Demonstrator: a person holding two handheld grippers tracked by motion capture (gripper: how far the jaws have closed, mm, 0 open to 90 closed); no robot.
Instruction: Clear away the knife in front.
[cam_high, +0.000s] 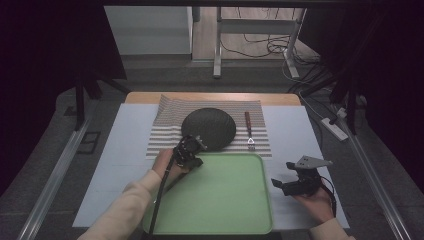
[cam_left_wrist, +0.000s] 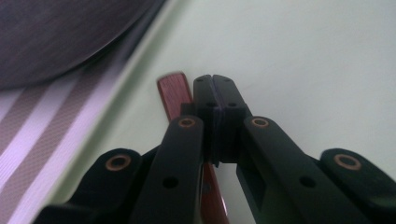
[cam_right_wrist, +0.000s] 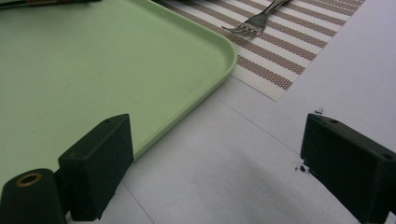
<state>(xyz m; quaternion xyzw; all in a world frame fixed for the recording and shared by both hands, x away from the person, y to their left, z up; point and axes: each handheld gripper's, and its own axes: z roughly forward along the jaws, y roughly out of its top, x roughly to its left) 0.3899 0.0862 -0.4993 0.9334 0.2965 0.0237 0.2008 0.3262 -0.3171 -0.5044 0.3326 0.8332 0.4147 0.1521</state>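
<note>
My right tongs (cam_high: 281, 185) sit nearest to me, held above the white sheet (cam_high: 300, 145) just beside the right edge of the green tray (cam_high: 225, 200). Their jaws stand wide apart with nothing between them; in the right gripper view one jaw overlaps the tray's rim (cam_right_wrist: 205, 93) and the other is over the white sheet.

The green tray lies on the bench (cam_high: 210, 97) directly in front of me, its far rim just meeting the striped placemat (cam_high: 170, 112).

My left tongs (cam_high: 192, 150) are at the tray's far left corner, over the rim. In the left gripper view their jaws are pressed fully together, pad against pad. A red-brown handle (cam_left_wrist: 175, 91) lies on the tray floor just beside and partly beneath the left jaw; I cannot tell whether the jaws pinch any part of it.

Beyond the tray, on the striped placemat, a dark round plate (cam_high: 210, 127) sits at centre, close behind my left tongs. To its right lies a fork (cam_high: 248, 130) with a red-brown handle, tines pointing toward the tray, apart from the plate.
</note>
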